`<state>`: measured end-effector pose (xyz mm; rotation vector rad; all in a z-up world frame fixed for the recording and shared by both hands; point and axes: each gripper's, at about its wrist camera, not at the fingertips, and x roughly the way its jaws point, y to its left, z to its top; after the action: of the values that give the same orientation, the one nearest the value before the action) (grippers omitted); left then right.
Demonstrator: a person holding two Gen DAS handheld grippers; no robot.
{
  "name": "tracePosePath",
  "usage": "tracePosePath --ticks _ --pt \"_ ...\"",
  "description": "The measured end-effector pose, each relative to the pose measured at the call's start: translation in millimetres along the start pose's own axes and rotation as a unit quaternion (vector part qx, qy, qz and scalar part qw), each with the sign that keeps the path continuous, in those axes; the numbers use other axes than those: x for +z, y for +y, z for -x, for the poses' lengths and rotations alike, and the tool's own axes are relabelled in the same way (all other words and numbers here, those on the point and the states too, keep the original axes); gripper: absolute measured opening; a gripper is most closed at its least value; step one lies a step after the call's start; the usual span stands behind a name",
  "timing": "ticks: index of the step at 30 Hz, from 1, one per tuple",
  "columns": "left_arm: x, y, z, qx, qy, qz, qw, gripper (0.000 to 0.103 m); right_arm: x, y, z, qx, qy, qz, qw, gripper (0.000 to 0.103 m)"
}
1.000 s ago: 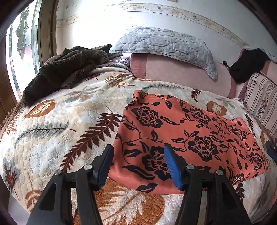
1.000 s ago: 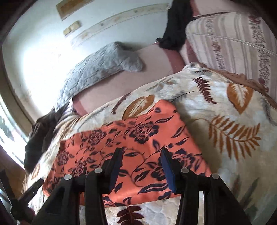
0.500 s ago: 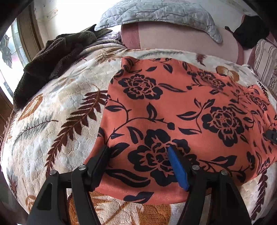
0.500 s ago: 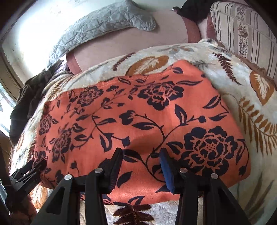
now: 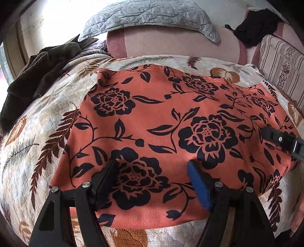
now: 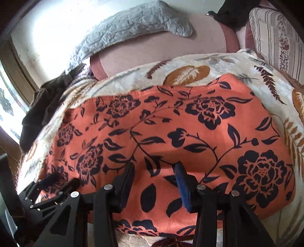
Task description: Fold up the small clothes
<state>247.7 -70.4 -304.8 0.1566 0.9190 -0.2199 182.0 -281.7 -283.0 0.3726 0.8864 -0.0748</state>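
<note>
An orange garment point(image 5: 171, 121) printed with large dark navy flowers, leaves and thin vines is lying spread flat on a cream blanket point(image 5: 38, 136) patterned with brown and tan leaves. The cloth looks smooth, with only slight ripples along its far hem, and it is covering most of the blanket's middle.

The left gripper point(image 5: 153, 171) is hovering low over the garment's near edge, its jaws standing wide apart with nothing between them — one finger is black, the other faced in blue. The right gripper point(image 6: 154, 169) is hanging over the same near edge further along, its jaws parted too, though more narrowly, and gripping nothing.

Behind the blanket, a grey quilted pillow point(image 5: 148, 17) is resting on a pink headboard point(image 5: 178, 45).
</note>
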Motion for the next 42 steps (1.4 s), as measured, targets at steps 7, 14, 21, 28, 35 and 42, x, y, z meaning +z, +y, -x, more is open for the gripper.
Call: tracePosePath --ticks 7,14,21,28,35,42 --pt "-2.5 0.2 -2.7 -0.001 -0.004 -0.005 1.0000 0.078 2.7 -12.0 -27.7 -0.030 0.053 -0.026 0.998 0.048" --pt "-4.2 0.2 -2.7 -0.001 -0.011 -0.007 0.9999 0.079 11.2 -29.4 14.5 -0.058 -0.056 -0.055 0.995 0.047" --pt "-6.3 0.4 -3.9 -0.006 -0.016 -0.012 0.9998 0.085 6.6 -76.1 -6.2 -0.092 0.011 -0.090 0.992 0.043" --pt "3.1 9.8 7.2 -0.031 0.008 0.001 0.9995 0.089 7.8 -67.1 26.3 -0.053 -0.058 -0.099 0.992 0.044" --pt "-5.5 22.7 -9.4 0.050 0.008 0.003 0.9987 0.092 3.4 -62.6 -4.0 -0.031 0.030 -0.110 0.993 0.045" --pt "-6.1 29.4 0.7 0.051 -0.010 0.029 0.9982 0.097 0.8 -75.5 25.5 -0.005 -0.001 -0.127 0.992 0.045"
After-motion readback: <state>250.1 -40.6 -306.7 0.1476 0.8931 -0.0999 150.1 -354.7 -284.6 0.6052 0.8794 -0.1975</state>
